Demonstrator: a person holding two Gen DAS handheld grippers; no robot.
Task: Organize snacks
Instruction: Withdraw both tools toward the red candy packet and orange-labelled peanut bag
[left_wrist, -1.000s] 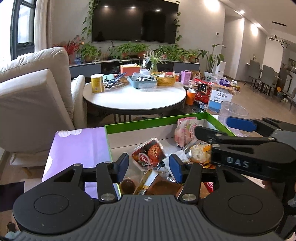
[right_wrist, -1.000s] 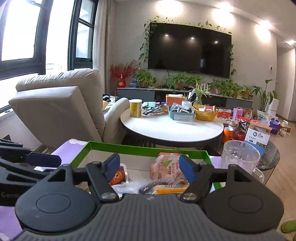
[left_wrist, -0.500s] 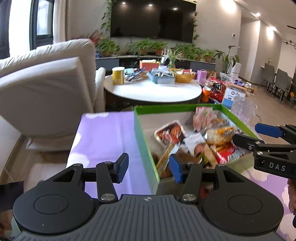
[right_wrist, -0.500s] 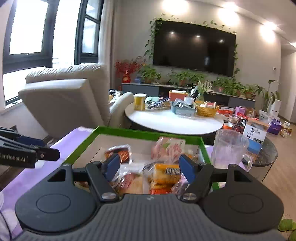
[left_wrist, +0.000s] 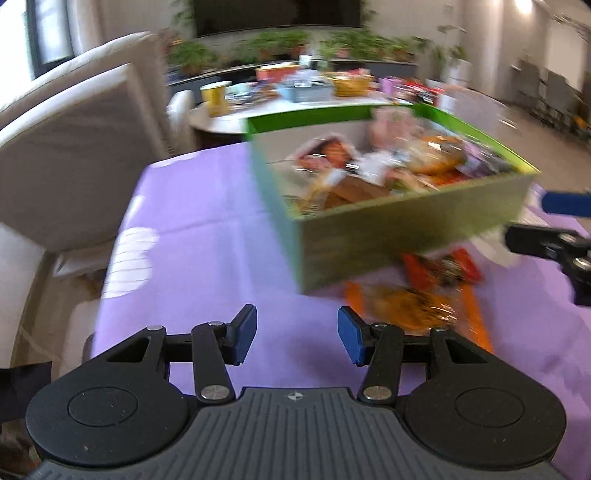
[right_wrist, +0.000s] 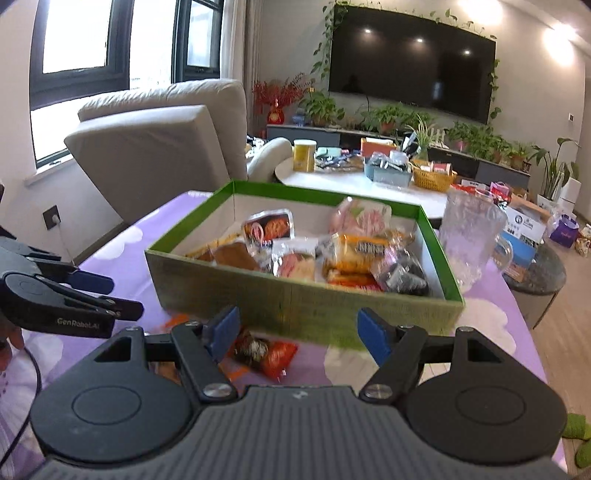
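A green box (right_wrist: 369, 312) (left_wrist: 406, 229) full of wrapped snacks stands on the purple tablecloth (left_wrist: 207, 229). In front of it lie loose packets: a red-orange one (right_wrist: 266, 352) (left_wrist: 441, 267) and a larger orange one (left_wrist: 413, 308). My left gripper (left_wrist: 297, 334) hangs open over bare cloth, the orange packet just right of its right finger. My right gripper (right_wrist: 299, 332) is open too, in front of the box wall, with the red-orange packet below its left finger. Each gripper shows at the edge of the other's view, as my left gripper (right_wrist: 92, 295) and my right gripper (left_wrist: 554, 221).
A clear glass jug (right_wrist: 472, 236) stands right of the box. A beige armchair (right_wrist: 166, 147) is at the left behind the table. A round white table (right_wrist: 354, 181) with a yellow can and baskets sits behind the box.
Both grippers pulled back and sank from above the box to in front of it. Loose packets on the cloth have come into view. The left view has blurred from motion.
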